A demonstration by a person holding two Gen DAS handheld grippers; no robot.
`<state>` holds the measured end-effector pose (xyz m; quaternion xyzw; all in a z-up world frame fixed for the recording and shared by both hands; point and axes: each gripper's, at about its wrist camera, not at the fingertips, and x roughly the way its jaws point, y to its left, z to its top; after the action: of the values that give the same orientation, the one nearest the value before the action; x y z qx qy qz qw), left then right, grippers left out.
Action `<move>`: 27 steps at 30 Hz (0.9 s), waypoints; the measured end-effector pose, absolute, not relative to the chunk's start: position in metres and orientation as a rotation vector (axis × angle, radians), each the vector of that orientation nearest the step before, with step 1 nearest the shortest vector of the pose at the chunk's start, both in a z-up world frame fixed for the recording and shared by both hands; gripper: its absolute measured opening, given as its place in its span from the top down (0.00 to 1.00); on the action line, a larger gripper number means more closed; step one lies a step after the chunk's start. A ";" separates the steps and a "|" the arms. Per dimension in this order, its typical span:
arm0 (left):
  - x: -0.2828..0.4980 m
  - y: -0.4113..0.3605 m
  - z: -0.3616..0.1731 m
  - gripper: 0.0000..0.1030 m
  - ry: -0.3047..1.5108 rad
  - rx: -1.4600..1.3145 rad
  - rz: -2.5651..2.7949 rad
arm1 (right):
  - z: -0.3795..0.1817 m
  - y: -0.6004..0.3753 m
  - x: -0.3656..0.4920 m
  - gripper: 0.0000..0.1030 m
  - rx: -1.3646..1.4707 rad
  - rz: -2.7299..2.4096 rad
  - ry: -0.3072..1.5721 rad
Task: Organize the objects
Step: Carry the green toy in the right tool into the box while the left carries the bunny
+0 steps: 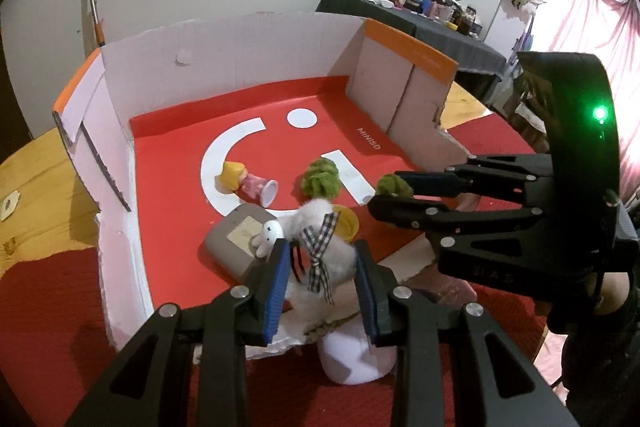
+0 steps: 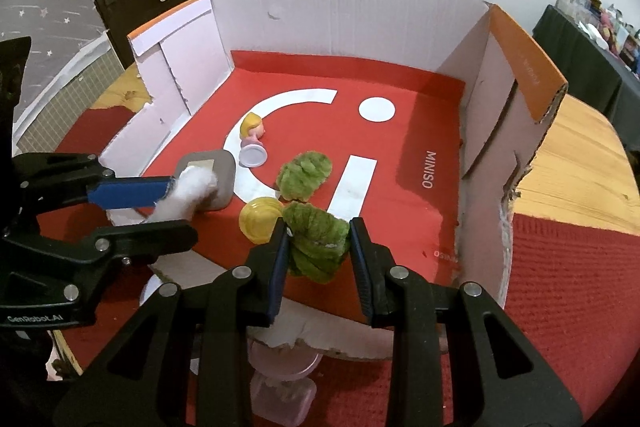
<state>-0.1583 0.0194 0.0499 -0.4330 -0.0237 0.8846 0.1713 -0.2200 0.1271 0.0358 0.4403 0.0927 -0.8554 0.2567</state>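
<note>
Left wrist view: left claw (image 1: 320, 267) grips a white plush (image 1: 316, 227) over the box's (image 1: 240, 47) near edge. Right claw (image 2: 318, 247) grips a green plush (image 2: 318, 239) just inside, beside a yellow lid (image 2: 260, 213). Placing step, I judge; next, lower and release each.

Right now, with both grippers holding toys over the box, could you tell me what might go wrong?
1. The white plush toy in the left gripper hangs over the grey case and could land on it.
2. The green plush in the right gripper could knock the yellow disc beside it.
</note>
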 end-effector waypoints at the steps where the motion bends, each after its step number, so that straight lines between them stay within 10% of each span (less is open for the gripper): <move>1: -0.158 0.020 0.050 0.68 -0.061 -1.226 2.516 | 0.035 0.127 -0.220 0.73 1.196 -2.321 0.253; 27: -0.169 0.023 0.048 0.68 -0.011 -1.205 2.555 | 0.029 0.119 -0.221 0.73 1.214 -2.307 0.269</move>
<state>-0.1691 0.0229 0.0482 -0.4210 -0.0037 0.8932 0.1576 -0.2213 0.1190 0.0288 0.4476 0.0991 -0.8506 0.2576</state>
